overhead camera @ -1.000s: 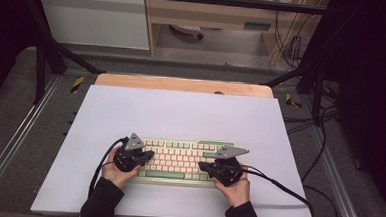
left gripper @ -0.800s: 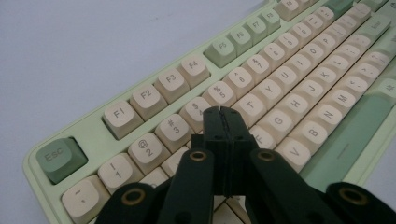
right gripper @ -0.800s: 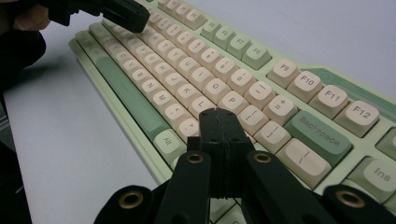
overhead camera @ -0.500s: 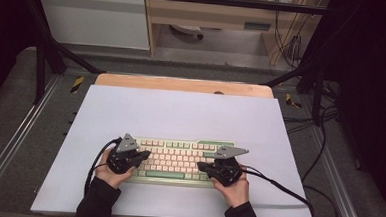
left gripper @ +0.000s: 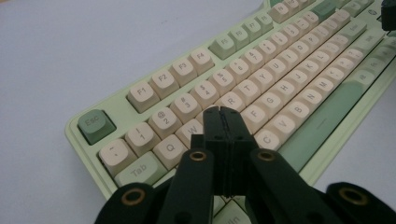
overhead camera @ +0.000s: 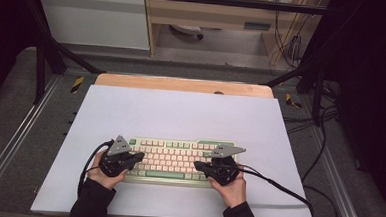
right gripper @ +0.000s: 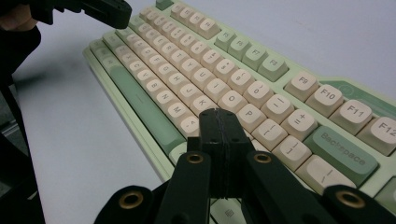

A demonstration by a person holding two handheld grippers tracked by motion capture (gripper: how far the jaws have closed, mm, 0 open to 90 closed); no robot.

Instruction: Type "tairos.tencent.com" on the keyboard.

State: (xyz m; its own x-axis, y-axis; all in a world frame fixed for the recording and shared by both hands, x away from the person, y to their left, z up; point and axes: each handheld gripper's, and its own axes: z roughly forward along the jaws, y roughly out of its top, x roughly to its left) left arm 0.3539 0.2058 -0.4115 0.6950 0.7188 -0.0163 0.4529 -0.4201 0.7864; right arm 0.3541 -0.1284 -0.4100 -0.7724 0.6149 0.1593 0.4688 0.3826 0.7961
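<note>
Both clenched, empty jaws over the keyboard (overhead camera: pixel 173 160), its near keys hidden.

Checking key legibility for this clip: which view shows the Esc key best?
The left gripper view: the green Esc key sits close and sharp at the keyboard's corner, its label readable. In the high view it is a tiny green square with no legible text. The right gripper view shows a green corner key far off, partly hidden.
</note>
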